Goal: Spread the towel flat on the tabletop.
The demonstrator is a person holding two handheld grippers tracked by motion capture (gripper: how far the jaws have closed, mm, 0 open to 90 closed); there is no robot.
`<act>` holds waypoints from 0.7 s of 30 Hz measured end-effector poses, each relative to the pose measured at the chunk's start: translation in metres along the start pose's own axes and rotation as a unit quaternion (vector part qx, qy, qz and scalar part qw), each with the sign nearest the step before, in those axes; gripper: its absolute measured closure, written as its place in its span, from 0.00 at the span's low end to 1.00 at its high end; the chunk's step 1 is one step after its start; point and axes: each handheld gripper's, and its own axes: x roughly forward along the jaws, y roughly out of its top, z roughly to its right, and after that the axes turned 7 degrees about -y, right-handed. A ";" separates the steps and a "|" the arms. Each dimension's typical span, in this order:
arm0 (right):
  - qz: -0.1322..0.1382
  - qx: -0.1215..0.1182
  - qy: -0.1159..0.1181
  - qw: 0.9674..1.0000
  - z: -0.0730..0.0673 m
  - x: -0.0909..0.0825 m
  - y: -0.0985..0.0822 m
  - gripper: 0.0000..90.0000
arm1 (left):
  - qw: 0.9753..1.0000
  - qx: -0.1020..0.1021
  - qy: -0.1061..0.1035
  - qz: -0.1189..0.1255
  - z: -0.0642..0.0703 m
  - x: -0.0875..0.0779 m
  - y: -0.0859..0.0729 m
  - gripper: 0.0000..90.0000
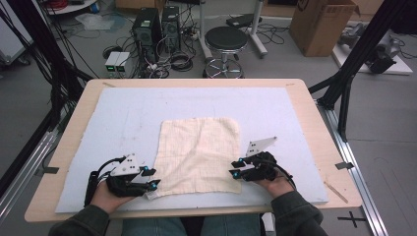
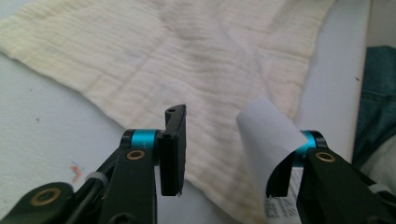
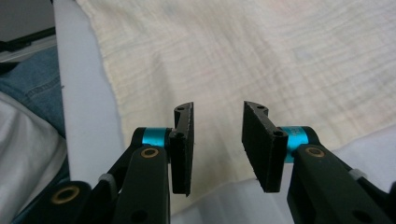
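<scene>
A cream, finely checked cloth [image 1: 199, 150] lies spread flat in the middle of the mat. My left gripper [image 1: 150, 178] is at the cloth's near left corner with its jaws open and nothing pinched between them. In the left gripper view [image 2: 226, 149] a white label [image 2: 268, 135] curls up from the cloth [image 2: 187, 56] and leans against the right-hand jaw. My right gripper [image 1: 236, 168] hovers at the near right corner, open. In the right gripper view [image 3: 217, 140] its jaws straddle the cloth's [image 3: 280, 56] edge with a clear gap between the pads.
A pale blue mat [image 1: 123, 113] covers most of the wooden table [image 1: 314, 113]. Beyond the far edge stand a black stool [image 1: 225, 39], computer towers [image 1: 147, 27] and a cardboard box [image 1: 319, 24]. Black frame poles [image 1: 359, 54] rise at the right.
</scene>
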 end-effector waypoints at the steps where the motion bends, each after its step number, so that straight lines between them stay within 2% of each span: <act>1: -0.004 -0.006 0.003 1.000 0.000 0.001 0.000 0.68 | 1.000 -0.003 0.001 0.000 -0.002 0.002 0.001 0.60; 2: -0.011 -0.008 0.017 1.000 -0.002 0.002 0.000 0.67 | 1.000 -0.004 0.001 0.000 -0.003 0.003 0.001 0.60; 5: -0.022 -0.051 0.038 0.998 -0.012 0.007 -0.002 0.67 | 1.000 -0.004 -0.001 -0.001 -0.005 0.007 0.002 0.60; 7: -0.034 -0.056 0.047 0.997 -0.014 0.010 -0.003 0.66 | 1.000 -0.004 0.001 -0.003 -0.006 0.009 0.003 0.60; 9: -0.047 -0.062 0.042 0.996 -0.016 0.013 -0.004 0.69 | 1.000 -0.006 0.002 -0.003 -0.007 0.011 0.003 0.60; 11: -0.044 -0.074 0.026 0.996 -0.017 0.013 -0.004 0.77 | 1.000 -0.004 0.002 -0.010 -0.007 0.013 0.003 0.60; 12: -0.044 -0.076 0.021 0.996 -0.017 0.012 -0.004 0.82 | 1.000 -0.002 0.002 -0.013 -0.007 0.015 0.003 0.59; 14: -0.050 -0.070 0.030 0.996 -0.016 0.012 -0.004 0.95 | 1.000 -0.004 0.001 -0.017 -0.007 0.016 0.003 0.59; 15: -0.051 -0.072 0.035 0.996 -0.017 0.011 -0.005 0.97 | 1.000 -0.002 0.000 -0.020 -0.006 0.016 0.002 0.59; 17: -0.051 -0.080 0.036 0.995 -0.018 0.010 -0.005 0.98 | 1.000 -0.001 0.000 -0.020 -0.005 0.017 0.002 0.59; 21: -0.044 -0.075 0.057 0.995 -0.020 0.003 -0.010 0.98 | 1.000 0.001 -0.003 -0.020 -0.003 0.017 0.001 0.59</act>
